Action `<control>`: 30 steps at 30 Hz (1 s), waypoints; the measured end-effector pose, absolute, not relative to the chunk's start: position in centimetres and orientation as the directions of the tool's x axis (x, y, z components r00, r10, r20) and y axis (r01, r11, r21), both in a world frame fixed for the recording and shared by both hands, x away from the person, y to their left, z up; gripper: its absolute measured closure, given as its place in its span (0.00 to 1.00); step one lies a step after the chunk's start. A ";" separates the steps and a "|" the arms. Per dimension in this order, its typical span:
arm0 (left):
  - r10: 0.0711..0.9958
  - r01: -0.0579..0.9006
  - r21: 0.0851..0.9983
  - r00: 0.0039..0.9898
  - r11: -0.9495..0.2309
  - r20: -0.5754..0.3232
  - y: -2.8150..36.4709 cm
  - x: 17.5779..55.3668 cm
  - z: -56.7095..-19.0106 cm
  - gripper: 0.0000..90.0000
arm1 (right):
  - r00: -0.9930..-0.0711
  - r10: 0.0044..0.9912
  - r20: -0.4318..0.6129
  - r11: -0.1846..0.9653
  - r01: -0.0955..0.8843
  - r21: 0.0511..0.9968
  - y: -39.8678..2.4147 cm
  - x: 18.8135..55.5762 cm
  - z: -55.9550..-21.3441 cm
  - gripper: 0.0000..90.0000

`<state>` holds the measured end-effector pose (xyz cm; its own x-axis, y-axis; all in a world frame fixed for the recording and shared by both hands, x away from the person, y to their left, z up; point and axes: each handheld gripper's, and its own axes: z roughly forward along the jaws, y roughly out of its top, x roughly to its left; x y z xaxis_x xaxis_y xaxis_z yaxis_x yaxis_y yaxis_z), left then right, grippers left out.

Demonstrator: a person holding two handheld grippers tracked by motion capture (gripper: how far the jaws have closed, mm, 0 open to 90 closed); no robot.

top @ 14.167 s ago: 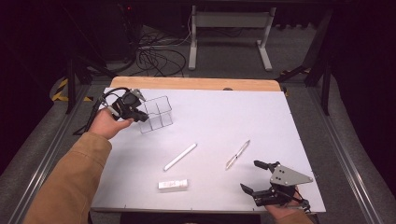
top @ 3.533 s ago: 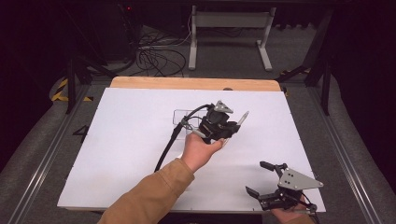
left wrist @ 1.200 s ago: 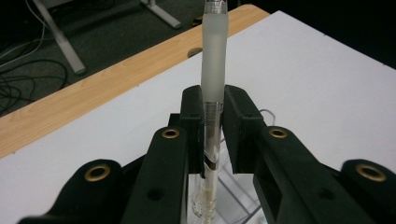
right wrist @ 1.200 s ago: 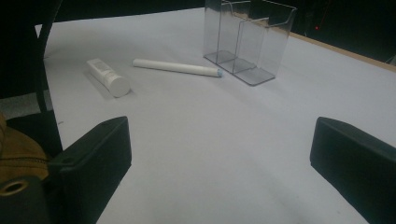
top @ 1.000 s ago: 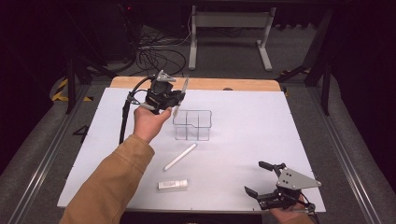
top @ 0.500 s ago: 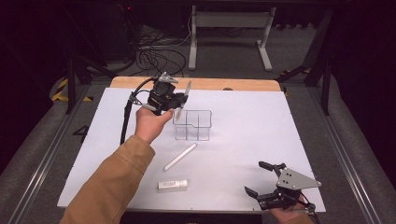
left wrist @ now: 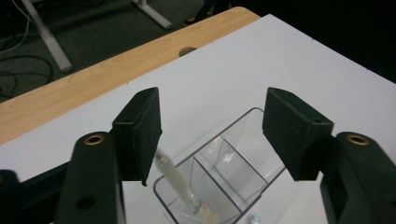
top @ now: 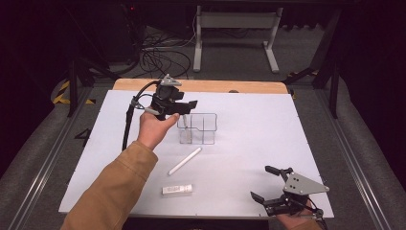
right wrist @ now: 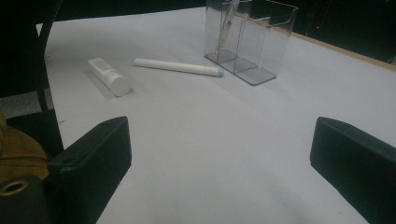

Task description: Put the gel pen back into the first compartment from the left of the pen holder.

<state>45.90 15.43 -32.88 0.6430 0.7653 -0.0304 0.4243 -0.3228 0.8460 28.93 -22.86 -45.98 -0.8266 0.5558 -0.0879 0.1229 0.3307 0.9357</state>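
Observation:
A clear plastic organizer with several compartments stands at the table's middle. My left gripper hovers just over its left end. Its jaws have just been opening and stand open. A slim pen leans in the left compartment below them, free of both pads. Near the front right corner my right gripper rests open with nothing between its jaws. From there the organizer and the pen show far off.
A white stick and a small white tube lie in front of the organizer, also seen as stick and tube. A wooden strip edges the table's far side. Cables lie on the floor beyond.
The left gripper held the pen upright at the organizer's left end; its jaws have now opened and the pen has dropped into the left compartment. The right gripper kept still.

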 end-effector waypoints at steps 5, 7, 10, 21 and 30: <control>0.741 0.382 0.851 0.671 -0.361 0.014 15.6 44.1 -32.7 0.30 | -0.826 0.557 -0.091 0.331 0.120 0.936 -22.9 28.9 -46.0 0.07; 0.728 0.374 0.852 0.686 -0.367 0.012 15.7 43.4 -32.6 0.28 | -0.827 0.556 -0.087 0.329 0.123 0.936 -22.8 28.9 -46.0 0.07; 0.714 0.372 0.840 0.699 -0.394 0.025 15.8 42.6 -32.6 0.26 | -0.826 0.556 -0.088 0.330 0.122 0.936 -22.8 29.0 -46.0 0.07; 0.697 0.402 0.818 0.717 -0.411 -0.002 15.7 41.9 -32.7 0.22 | -0.824 0.560 -0.090 0.332 0.123 0.935 -22.7 28.9 -46.0 0.06; 0.692 0.470 0.765 0.721 -0.440 -0.045 15.1 41.1 -33.4 0.24 | -0.826 0.556 -0.092 0.336 0.122 0.934 -22.6 28.9 -46.0 0.06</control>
